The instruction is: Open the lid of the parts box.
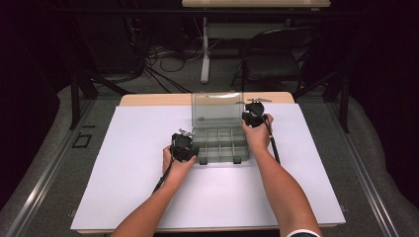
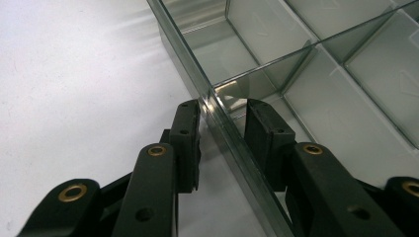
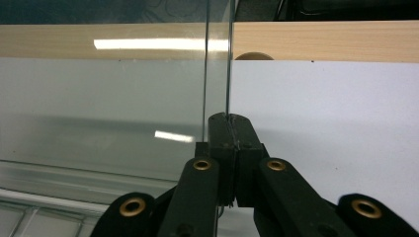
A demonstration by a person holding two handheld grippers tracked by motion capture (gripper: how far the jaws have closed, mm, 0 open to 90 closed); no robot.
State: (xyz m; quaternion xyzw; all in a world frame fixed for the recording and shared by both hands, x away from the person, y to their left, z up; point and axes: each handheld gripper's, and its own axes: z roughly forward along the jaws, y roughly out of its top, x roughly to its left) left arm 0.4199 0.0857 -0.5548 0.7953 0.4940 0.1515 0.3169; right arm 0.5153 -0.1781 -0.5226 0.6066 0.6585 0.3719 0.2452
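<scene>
1. High view: your clear smoky plastic compartment box sits mid-table on the white sheet, lid upright.
2. Your left gripper straddles its side wall — jaws parted.
3. Your right gripper pinches the lid's edge — jaws closed.

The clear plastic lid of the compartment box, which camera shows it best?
The high view: there the clear plastic lid stands whole and upright behind the compartment box's tray. The right gripper view shows just its side edge pinched by the right gripper. The left gripper view shows the tray wall instead.
</scene>
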